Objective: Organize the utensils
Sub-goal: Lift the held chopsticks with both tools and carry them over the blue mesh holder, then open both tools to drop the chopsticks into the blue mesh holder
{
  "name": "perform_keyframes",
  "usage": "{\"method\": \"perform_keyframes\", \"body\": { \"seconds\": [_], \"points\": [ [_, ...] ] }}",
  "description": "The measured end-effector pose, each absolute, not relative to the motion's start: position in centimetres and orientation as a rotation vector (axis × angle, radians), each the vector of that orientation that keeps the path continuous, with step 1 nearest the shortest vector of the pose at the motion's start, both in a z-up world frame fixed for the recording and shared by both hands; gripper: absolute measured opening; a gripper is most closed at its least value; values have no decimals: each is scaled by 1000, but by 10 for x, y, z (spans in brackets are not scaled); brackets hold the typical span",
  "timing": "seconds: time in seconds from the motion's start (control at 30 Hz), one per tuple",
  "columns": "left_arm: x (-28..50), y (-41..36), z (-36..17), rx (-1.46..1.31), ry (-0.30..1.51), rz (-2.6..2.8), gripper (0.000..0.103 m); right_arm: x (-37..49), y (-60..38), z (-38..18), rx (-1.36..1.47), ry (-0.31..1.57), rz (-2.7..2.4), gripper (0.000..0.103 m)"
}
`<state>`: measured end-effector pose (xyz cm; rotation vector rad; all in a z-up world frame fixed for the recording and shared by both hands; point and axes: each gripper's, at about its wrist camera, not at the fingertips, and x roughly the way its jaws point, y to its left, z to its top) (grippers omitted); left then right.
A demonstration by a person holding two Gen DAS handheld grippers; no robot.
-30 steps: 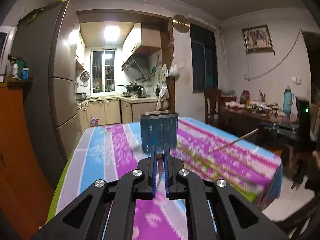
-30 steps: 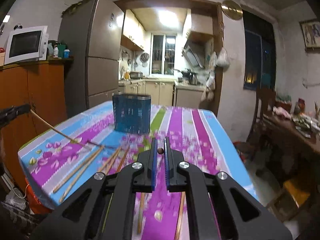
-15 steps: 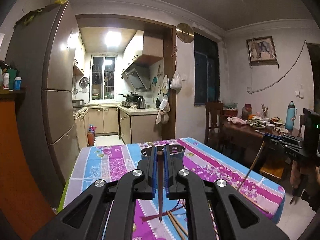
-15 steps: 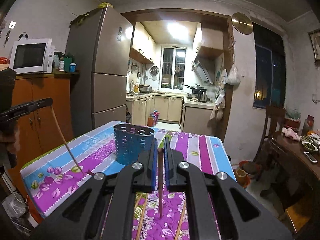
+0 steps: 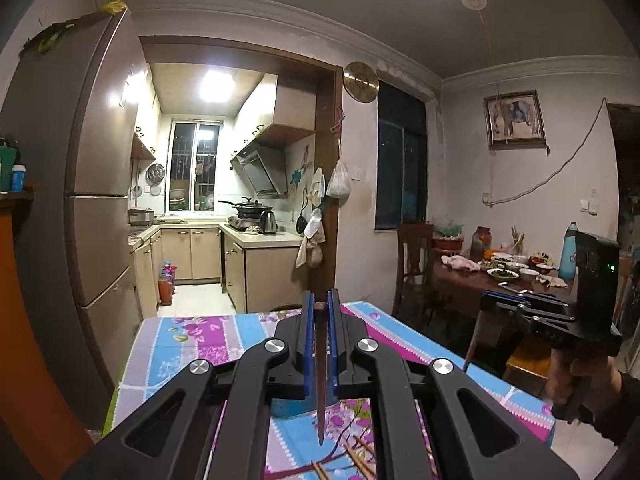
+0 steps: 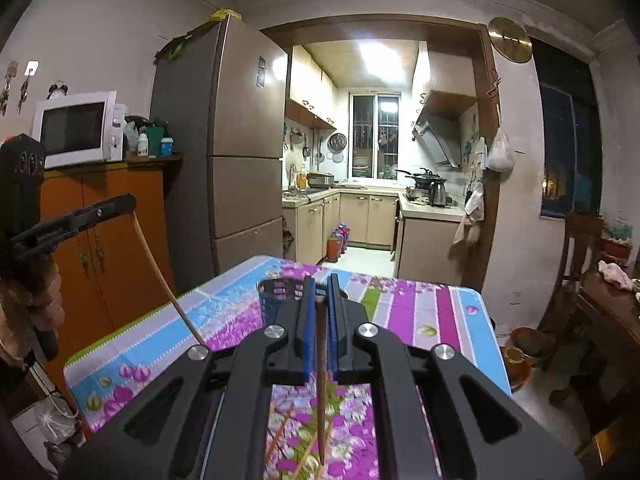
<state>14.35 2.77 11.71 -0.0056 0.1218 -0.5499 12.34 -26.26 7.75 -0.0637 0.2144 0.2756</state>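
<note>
My left gripper is shut on a wooden chopstick that hangs tip down above the table. The blue perforated utensil holder sits just under it, mostly hidden by the gripper body. My right gripper is shut on another chopstick, also hanging tip down. The holder stands just ahead and left of it. Each gripper shows in the other's view: the right gripper at the right, the left gripper at the left with its chopstick.
Several loose chopsticks lie on the floral tablecloth below the grippers. A fridge and orange cabinet stand left. A dining table with dishes and a chair stand right.
Both grippers have risen and tilted, lifting their chopsticks from the table so they hang tip down. The holder has dropped lower in both views.
</note>
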Motion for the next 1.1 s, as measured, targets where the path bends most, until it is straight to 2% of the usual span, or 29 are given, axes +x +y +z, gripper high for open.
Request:
{"method": "perform_keyframes", "body": {
  "seconds": [0.33, 0.5, 0.8, 1.0, 1.1],
  "points": [
    [205, -4, 192, 10, -14, -492, 8, 181, -246, 169, -68, 40, 275, 5],
    [248, -20, 199, 25, -33, -462, 8, 225, -246, 184, -33, -13, 250, 5],
    [320, -27, 127, -18, 134, -489, 8, 311, -245, 110, 80, 125, 230, 5],
    [349, -14, 75, -57, 255, -481, 8, 335, -234, 61, 115, 254, 237, 5],
    [353, -5, 63, -71, 285, -435, 8, 332, -235, 58, 113, 270, 213, 12]
  ]
}}
